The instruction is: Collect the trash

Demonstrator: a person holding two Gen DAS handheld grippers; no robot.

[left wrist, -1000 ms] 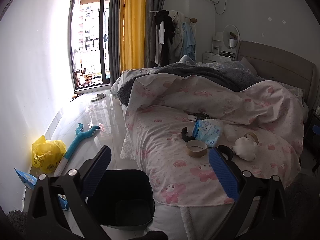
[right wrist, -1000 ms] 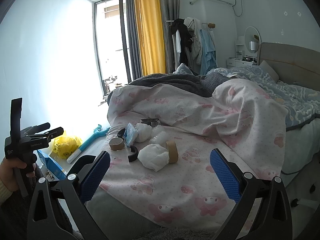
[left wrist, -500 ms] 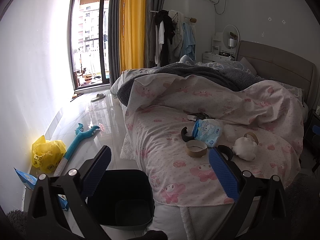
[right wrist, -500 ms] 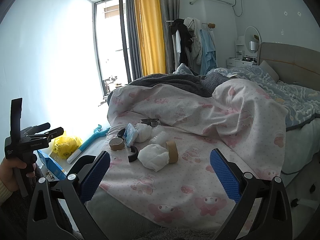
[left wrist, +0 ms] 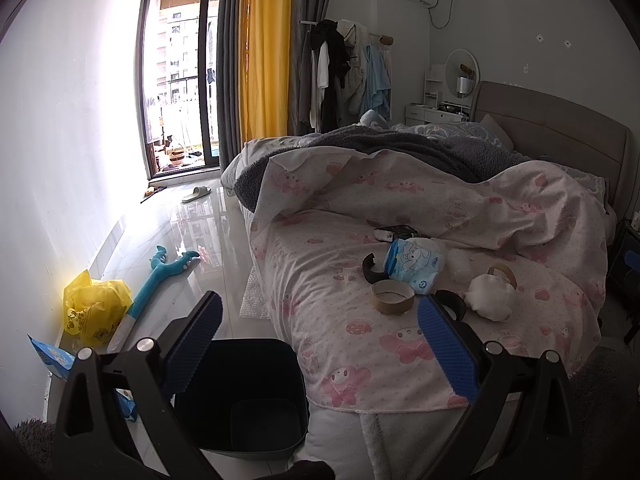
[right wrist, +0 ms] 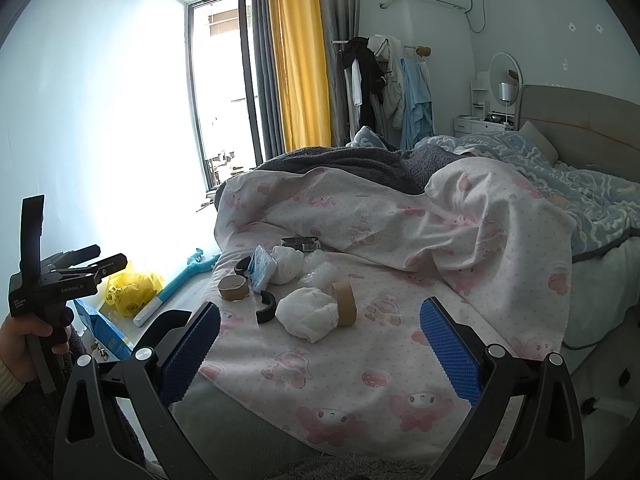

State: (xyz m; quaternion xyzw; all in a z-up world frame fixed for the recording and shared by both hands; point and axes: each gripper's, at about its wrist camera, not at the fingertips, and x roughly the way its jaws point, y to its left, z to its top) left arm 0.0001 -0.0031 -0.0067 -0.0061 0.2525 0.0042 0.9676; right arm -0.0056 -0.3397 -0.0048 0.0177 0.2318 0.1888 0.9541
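Litter lies on the pink bedspread (left wrist: 360, 340): a cardboard tape core (left wrist: 392, 297), a blue tissue pack (left wrist: 414, 265), black ring pieces (left wrist: 372, 268), a crumpled white wad (left wrist: 490, 298) and a second cardboard roll (right wrist: 345, 303). The right wrist view shows the white wad (right wrist: 308, 314), the tissue pack (right wrist: 261, 267) and a black curved piece (right wrist: 267, 307). A dark bin (left wrist: 240, 392) stands on the floor by the bed. My left gripper (left wrist: 320, 352) hangs open above the bin and the bed's edge, holding nothing. My right gripper (right wrist: 320, 354) is open short of the litter, holding nothing.
A yellow bag (left wrist: 94, 306), a blue toy stick (left wrist: 160, 276) and a blue box (left wrist: 52, 358) lie on the glossy floor by the white wall. A hand (right wrist: 20, 344) holds the left gripper's handle at the left of the right wrist view. Clothes rack (left wrist: 344, 72) behind the bed.
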